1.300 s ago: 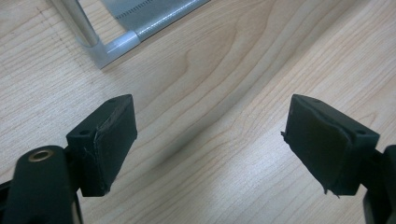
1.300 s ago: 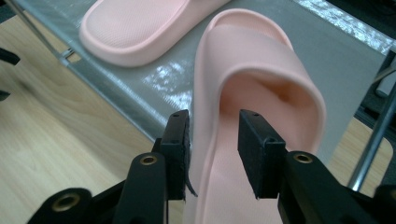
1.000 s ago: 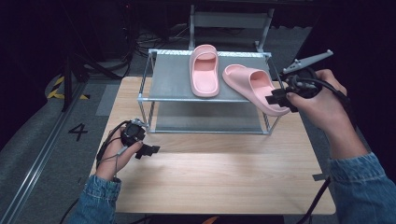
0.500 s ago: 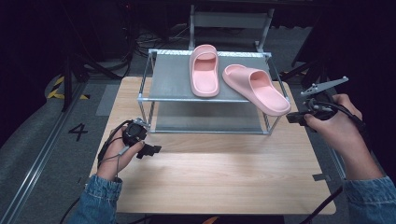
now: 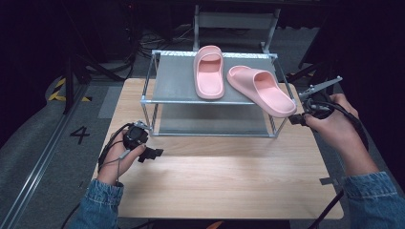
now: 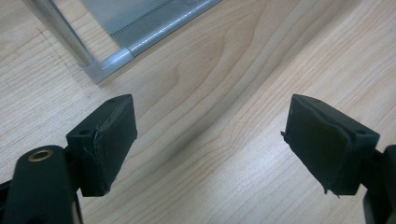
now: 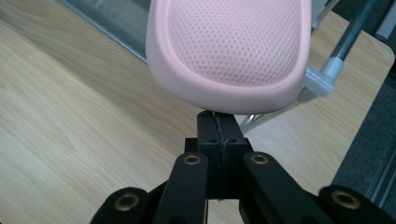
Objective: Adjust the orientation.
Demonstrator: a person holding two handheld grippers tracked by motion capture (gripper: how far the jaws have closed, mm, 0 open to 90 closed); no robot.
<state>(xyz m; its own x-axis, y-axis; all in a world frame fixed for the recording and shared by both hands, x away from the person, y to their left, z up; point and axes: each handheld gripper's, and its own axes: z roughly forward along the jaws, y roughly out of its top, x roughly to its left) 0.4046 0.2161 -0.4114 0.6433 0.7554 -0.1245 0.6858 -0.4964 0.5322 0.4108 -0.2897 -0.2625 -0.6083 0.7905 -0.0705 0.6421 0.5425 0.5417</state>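
Now that the right gripper (image 5: 297,119) has let go and drawn back, fingers pressed together, empty, the angled pink slipper (image 5: 261,88) rests on the rack (image 5: 176,81) beside its mate (image 5: 209,72); left gripper (image 5: 152,153) fingers spread over the tabletop (image 5: 224,181).

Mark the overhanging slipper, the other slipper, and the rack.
overhanging slipper (image 5: 267,90), high view, footbed
other slipper (image 5: 209,71), high view, strap
rack (image 5: 172,81), high view, bare top shelf

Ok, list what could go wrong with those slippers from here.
1. The right slipper overhangs the rack's front right corner; a knock could tip it onto the table.
2. The right claw, shut and empty, sits just below that heel and might bump it.
3. The left slipper lies close by, so shoving one may shift both.
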